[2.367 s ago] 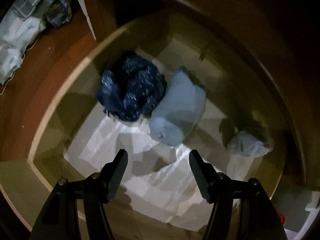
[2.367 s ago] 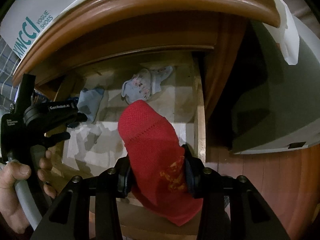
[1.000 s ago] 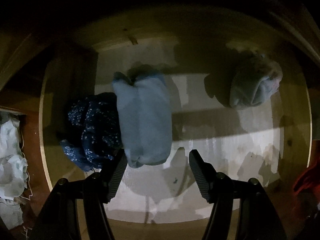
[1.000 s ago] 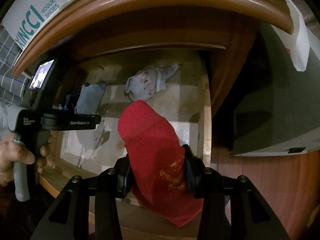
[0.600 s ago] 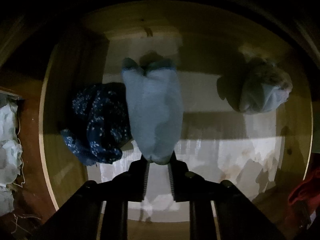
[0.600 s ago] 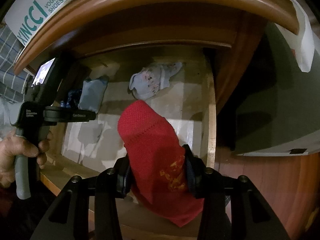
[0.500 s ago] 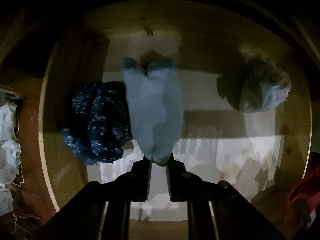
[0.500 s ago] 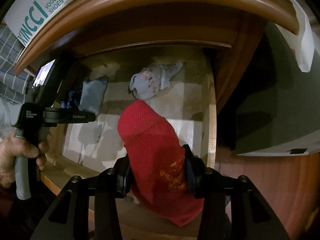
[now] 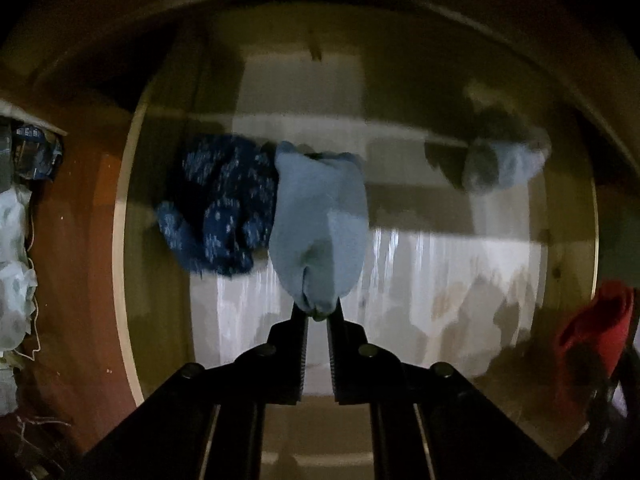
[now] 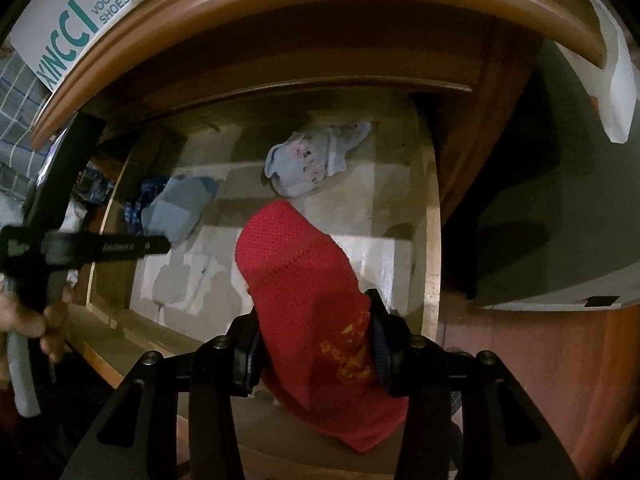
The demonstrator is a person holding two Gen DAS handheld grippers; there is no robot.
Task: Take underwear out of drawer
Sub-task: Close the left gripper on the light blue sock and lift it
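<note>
left gripper: closed on light blue underwear, open a second ago | lifted off drawer floor | right gripper: unchanged, clamping red underwear

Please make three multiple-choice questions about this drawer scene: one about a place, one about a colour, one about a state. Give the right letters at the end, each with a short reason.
1. Where does the dark blue patterned piece lie?
A. Right beside the light blue piece
B. Outside the drawer, on the floor
C. In the right gripper

2. What colour is the garment that the right gripper holds?
A. White
B. Red
C. Green

3. In what state is the left gripper?
A. Wide open above the drawer
B. Shut on nothing
C. Shut on one end of the light blue piece

Answers: 1 A, the dark blue patterned piece touches the side of the light blue piece inside the drawer. 2 B, the red garment sits between the fingers of the right gripper. 3 C, the fingertips of the left gripper pinch the near end of the light blue cloth.
</note>
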